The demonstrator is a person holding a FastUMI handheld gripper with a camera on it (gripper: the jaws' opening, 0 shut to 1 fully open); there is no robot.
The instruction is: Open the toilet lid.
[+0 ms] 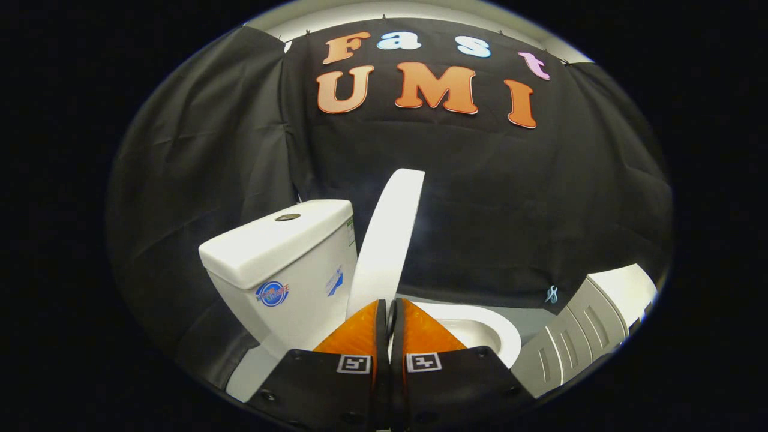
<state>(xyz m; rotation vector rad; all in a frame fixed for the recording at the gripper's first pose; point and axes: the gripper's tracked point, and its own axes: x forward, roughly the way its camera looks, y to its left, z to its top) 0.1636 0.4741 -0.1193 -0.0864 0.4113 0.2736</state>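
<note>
the gripper [390, 309] points forward, its two fingers pressed almost together with only a thin gap, holding nothing. just ahead, the toilet lid [387, 240] stands up, leaning by the tank [288, 264]. the bowl [480, 330] is partly hidden.

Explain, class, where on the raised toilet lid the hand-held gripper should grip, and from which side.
Take the toilet lid by its thin edge near the bottom, just ahead of the hand-held gripper, approaching from the bowl side: the lid stands nearly upright, edge-on to the closed fingers.
</note>
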